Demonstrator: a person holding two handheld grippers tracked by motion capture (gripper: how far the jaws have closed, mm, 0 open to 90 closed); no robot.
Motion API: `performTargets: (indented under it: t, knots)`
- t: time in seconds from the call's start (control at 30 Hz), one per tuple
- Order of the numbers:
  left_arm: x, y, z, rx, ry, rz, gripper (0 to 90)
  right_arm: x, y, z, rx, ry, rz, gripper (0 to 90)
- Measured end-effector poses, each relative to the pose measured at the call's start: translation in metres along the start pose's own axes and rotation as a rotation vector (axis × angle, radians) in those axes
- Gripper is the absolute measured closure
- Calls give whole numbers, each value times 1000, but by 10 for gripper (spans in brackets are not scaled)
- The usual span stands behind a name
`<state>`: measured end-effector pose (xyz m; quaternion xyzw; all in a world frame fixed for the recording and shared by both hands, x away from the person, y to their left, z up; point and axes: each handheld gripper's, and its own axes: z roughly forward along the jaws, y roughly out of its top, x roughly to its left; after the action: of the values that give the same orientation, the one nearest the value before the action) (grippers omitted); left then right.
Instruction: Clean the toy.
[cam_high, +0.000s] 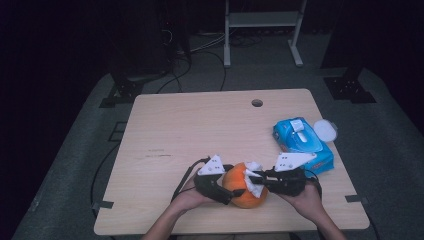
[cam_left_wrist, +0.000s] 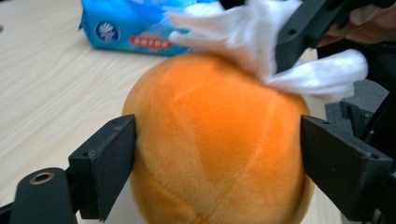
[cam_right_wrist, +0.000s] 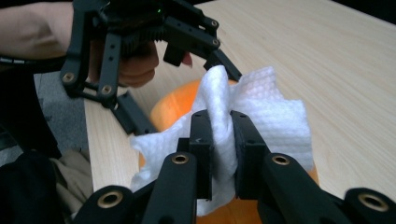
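The orange plush ball (cam_left_wrist: 219, 144) runs off the bottom edge in the left gripper view, its underside unseen. In the right gripper view the white wipe (cam_right_wrist: 261, 116) hides most of it. The blue wipes pack (cam_left_wrist: 135, 28) is blurred, its label print unreadable and its top cropped.

High view: above worktop (cam_high: 200, 125) near edge, faces fwd + down, far off. Left gripper view: low, v. close on orange plush ball (cam_left_wrist: 219, 140). Right gripper view: close, faces across it. All 3 share ball, white wipe (cam_right_wrist: 261, 112).
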<state>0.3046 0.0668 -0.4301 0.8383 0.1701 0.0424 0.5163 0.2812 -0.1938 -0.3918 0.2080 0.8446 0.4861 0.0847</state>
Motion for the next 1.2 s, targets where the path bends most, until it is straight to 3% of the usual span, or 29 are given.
performTargets:
  t: [0.2,0.37,0.5,0.57,0.63,0.67,0.7,0.8,0.87,0.9,0.93,1.0,1.13,1.2]
  knots:
    - [3,1,1,-3,-21,-38,118,-8,-8,-3,15,-14,34,798]
    - [2,1,5,-4,-5,-51,90,6,-1,6,7,27,-1,797]
    - [5,-2,1,19,5,-18,177,0,-1,4,10,11,-1,798]
    - [7,-6,-1,33,-5,-23,182,-6,-5,1,25,-17,5,798]
    - [8,-7,-4,45,-19,-17,180,-11,-11,-1,63,-76,0,798]
    - [8,-6,-5,45,-20,-19,166,-14,-15,-1,64,-68,15,798]
    - [7,-3,-5,41,-9,-4,144,-14,-17,-2,53,-56,30,798]
    - [2,4,-4,-42,17,49,87,-7,-13,5,42,-52,5,797]
    - [-3,3,0,-15,32,92,124,-2,-9,11,26,-5,-6,795]
    - [-4,1,1,10,47,125,138,2,-7,15,38,-5,-27,793]
    - [-4,-2,1,21,52,133,157,6,-5,17,57,-21,-59,791]
    - [2,-6,-3,19,40,102,168,9,-5,19,69,-26,-76,790]
    - [10,-11,-8,23,33,52,178,-2,-12,14,81,-31,-41,801]
    - [11,-11,-8,21,32,46,177,-7,-16,12,91,-40,-16,809]
